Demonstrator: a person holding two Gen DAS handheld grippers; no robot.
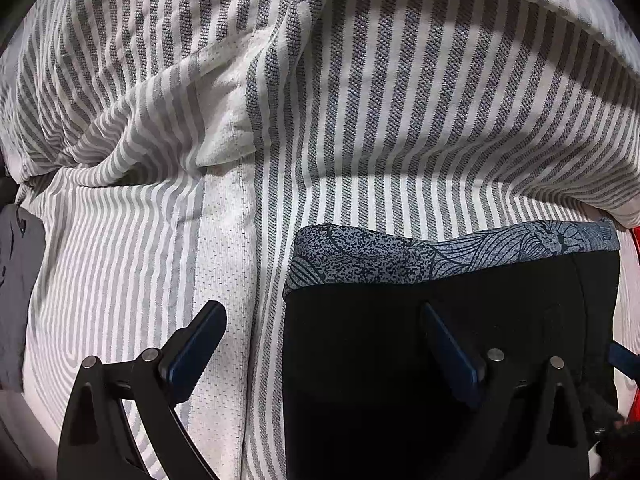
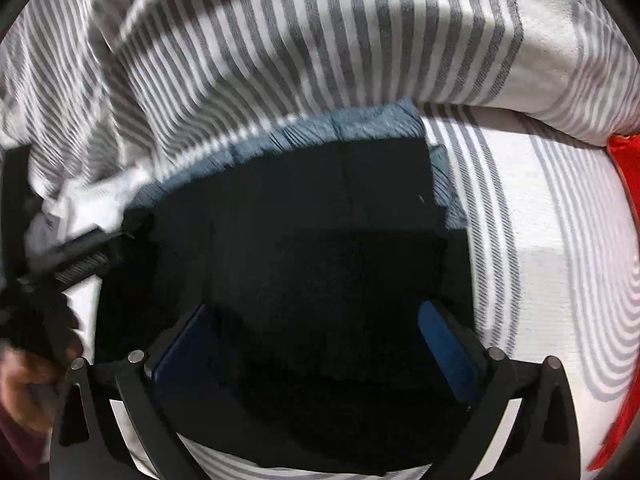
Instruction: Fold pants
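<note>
The black pants [image 1: 400, 360] lie folded into a compact rectangle on the striped bedspread [image 1: 140, 260], with a blue-grey patterned waistband [image 1: 440, 252] along the far edge. My left gripper [image 1: 324, 312] is open, its right finger over the pants' left part, its left finger over the bedspread. In the right wrist view the pants [image 2: 300, 240] fill the centre, waistband [image 2: 320, 132] at the far edge. My right gripper [image 2: 316, 320] is open above the pants and holds nothing. The left gripper [image 2: 64, 252] shows blurred at the pants' left edge.
A bulky grey-and-white striped duvet [image 1: 400, 80] is bunched up behind the pants. A red object [image 2: 628, 168] lies at the right edge. A grey fabric piece [image 1: 16, 280] lies at the far left. A hand [image 2: 24, 384] shows at lower left.
</note>
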